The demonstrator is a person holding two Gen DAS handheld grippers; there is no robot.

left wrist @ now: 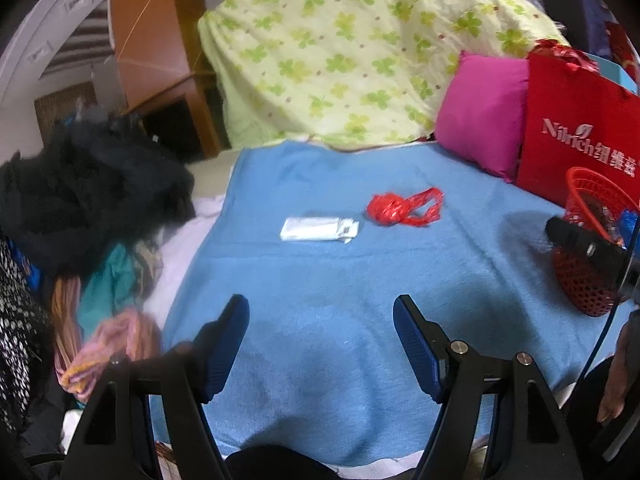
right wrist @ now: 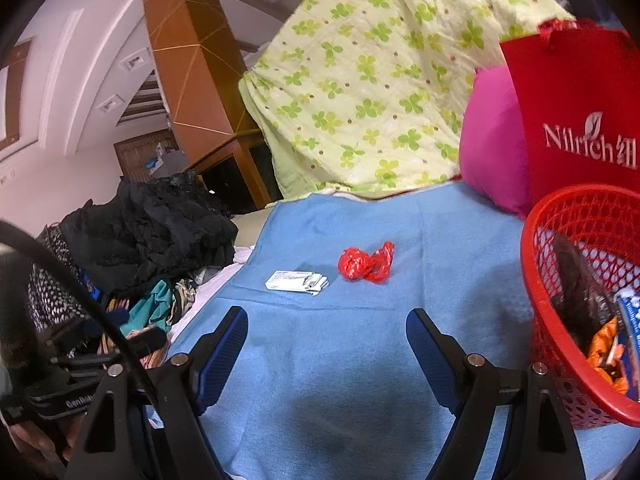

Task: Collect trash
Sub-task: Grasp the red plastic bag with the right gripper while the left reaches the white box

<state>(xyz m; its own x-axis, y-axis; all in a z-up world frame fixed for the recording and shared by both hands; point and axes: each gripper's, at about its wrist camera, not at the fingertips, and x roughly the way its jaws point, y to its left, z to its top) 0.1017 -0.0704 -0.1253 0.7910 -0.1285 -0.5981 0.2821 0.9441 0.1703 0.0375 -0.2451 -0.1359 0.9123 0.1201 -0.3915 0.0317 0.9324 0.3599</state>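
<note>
A crumpled red plastic bag (left wrist: 402, 208) and a flat white carton (left wrist: 318, 229) lie on the blue blanket (left wrist: 320, 300). Both also show in the right wrist view, the bag (right wrist: 364, 263) and the carton (right wrist: 296, 281). A red mesh basket (right wrist: 580, 300) holding several wrappers stands at the right; it also shows in the left wrist view (left wrist: 588, 240). My left gripper (left wrist: 320, 304) is open and empty, well short of the carton. My right gripper (right wrist: 326, 316) is open and empty, just left of the basket. The right gripper's body shows in the left view (left wrist: 588, 248) in front of the basket.
A heap of dark and coloured clothes (left wrist: 80, 208) lies at the blanket's left edge. A green clover quilt (left wrist: 340, 52), a magenta pillow (left wrist: 484, 116) and a red Nilrich bag (left wrist: 580, 128) stand behind. The left gripper's body shows at lower left (right wrist: 72, 376).
</note>
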